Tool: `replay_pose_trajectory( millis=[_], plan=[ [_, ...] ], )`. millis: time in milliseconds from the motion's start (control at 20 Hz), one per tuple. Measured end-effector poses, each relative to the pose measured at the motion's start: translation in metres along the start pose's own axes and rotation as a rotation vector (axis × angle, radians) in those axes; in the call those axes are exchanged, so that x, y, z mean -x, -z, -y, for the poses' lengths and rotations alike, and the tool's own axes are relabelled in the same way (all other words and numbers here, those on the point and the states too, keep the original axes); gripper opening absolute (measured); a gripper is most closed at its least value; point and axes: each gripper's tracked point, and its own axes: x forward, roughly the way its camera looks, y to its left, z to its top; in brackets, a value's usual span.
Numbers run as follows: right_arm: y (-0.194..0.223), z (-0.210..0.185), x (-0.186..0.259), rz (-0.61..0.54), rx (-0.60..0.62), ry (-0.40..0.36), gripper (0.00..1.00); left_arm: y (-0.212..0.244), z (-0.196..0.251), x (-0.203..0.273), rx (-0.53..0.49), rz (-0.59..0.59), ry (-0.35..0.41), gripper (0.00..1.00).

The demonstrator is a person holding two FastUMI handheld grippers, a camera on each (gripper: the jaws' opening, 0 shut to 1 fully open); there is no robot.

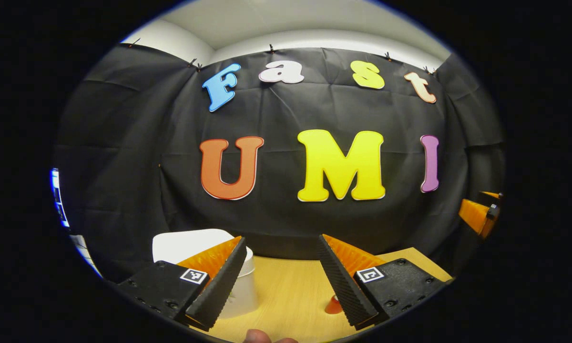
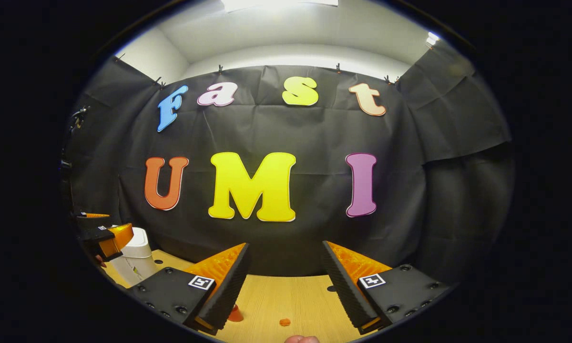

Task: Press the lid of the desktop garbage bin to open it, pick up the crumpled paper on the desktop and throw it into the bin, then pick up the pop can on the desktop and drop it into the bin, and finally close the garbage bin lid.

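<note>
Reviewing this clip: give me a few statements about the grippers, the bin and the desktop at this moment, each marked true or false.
1. The left gripper has its fingers spread apart with nothing between them. True.
2. The right gripper is clamped on a pop can. False: its fingers stand apart and grip nothing.
3. The white garbage bin stands on the wooden desktop behind one finger of the left gripper in the left gripper view. True.
4. The bin's lid is swung wide open. False: in the right gripper view the lid sits down on the bin.
5. In the right gripper view the bin is on the right side of the desk. False: it is at the left, just beyond the other gripper.
</note>
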Motion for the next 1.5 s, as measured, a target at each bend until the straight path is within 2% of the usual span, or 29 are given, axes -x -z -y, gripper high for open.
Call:
replay_pose_trajectory(
  millis=[200, 700, 1000, 1050, 1200, 1350, 1400, 1450, 1500],
  plan=[
    [-0.001, -0.002, -0.004, -0.002, 0.002, -0.010, 0.93, -0.005, -0.030, -0.013, -0.044, 0.017, -0.079, 0.97],
    [0.000, -0.008, -0.011, -0.011, 0.012, -0.038, 0.94, -0.011, -0.104, -0.050, -0.046, -0.005, -0.266, 0.96],
    [-0.001, -0.010, -0.013, -0.016, 0.034, -0.049, 0.94, 0.014, -0.132, -0.069, -0.033, -0.087, -0.343, 0.76],
    [-0.001, -0.011, -0.013, -0.017, 0.038, -0.054, 0.94, 0.018, -0.132, -0.072, -0.029, -0.102, -0.346, 0.68],
    [0.000, -0.014, -0.017, -0.024, 0.052, -0.069, 0.94, 0.037, -0.140, -0.074, -0.010, -0.148, -0.366, 0.54],
    [0.000, -0.020, -0.022, -0.030, 0.068, -0.083, 0.94, 0.061, -0.143, -0.080, 0.021, -0.202, -0.388, 0.31],
    [0.001, -0.021, -0.022, -0.030, 0.071, -0.087, 0.94, 0.068, -0.145, -0.080, 0.031, -0.219, -0.400, 0.33],
    [0.001, -0.021, -0.023, -0.032, 0.074, -0.089, 0.94, 0.072, -0.146, -0.080, 0.046, -0.234, -0.406, 0.25],
    [0.003, -0.020, -0.023, -0.035, 0.076, -0.090, 0.94, 0.077, -0.145, -0.079, 0.062, -0.242, -0.408, 0.23]
  ],
)
